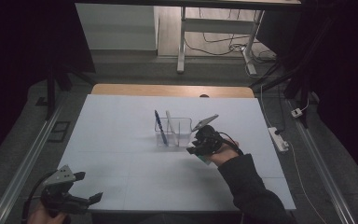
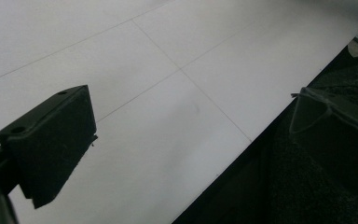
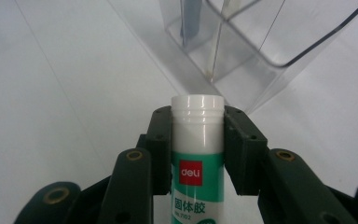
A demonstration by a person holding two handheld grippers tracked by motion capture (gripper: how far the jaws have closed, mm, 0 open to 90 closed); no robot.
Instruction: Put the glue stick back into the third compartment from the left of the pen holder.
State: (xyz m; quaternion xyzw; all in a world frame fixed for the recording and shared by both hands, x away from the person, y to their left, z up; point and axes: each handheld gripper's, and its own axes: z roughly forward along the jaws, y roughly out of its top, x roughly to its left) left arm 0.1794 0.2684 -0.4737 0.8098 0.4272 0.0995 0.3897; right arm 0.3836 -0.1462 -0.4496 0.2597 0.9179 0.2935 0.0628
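While one glue stick sits clamped in the right gripper, one clear holder at centre frame contains two pens; left gripper gapes empty.

From above, the room around me is dim, nearly black at both sides, and the white counter is the one pale, evenly lit patch; that picture is soft and grainy, with no hard shadows on the sheet. The floor beyond catches brighter light from the far end. Along my left hand-held gripper the picture is dull and grey, its near black parts blurred and the lower right corner lost in darkness. Along my right hand-held gripper the light is brighter: the glue stick shows sharp, with glossy streaks on its white cap, while the clear holder behind goes soft and glints along its edges.
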